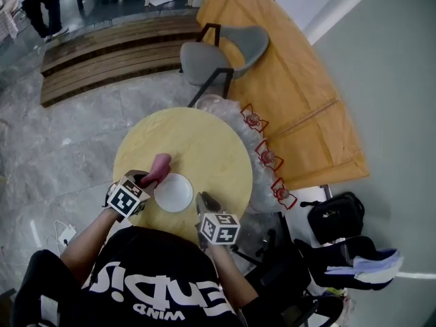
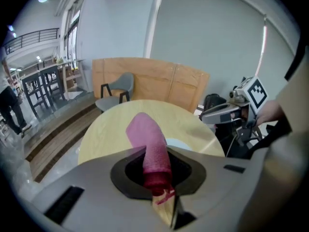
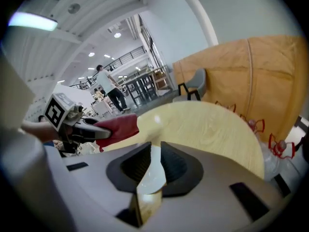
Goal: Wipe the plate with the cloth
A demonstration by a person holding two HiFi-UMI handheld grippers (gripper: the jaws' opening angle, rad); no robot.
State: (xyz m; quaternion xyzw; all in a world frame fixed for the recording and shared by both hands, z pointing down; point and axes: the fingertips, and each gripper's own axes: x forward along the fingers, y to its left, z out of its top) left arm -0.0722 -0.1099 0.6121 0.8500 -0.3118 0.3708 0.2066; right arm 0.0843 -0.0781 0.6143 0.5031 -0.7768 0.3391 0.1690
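Note:
A white plate (image 1: 173,192) lies on the round yellow table (image 1: 204,138), near its front edge. My left gripper (image 1: 146,178) is shut on a rolled pink cloth (image 1: 159,168), which sticks out past the jaws just above the plate's left rim. The left gripper view has the cloth (image 2: 147,139) between the jaws and a sliver of plate (image 2: 179,143) behind it. My right gripper (image 1: 203,201) is at the plate's right rim. In the right gripper view the plate's white edge (image 3: 153,175) is pinched between the jaws, and the cloth (image 3: 118,128) shows at left.
A grey chair (image 1: 221,53) stands behind the table. A clear plastic bag with red print (image 1: 262,152) hangs off the table's right side. Orange panels (image 1: 300,94) lie on the floor to the right, with black bags (image 1: 335,216) nearby. Wooden steps (image 1: 102,56) are at back left.

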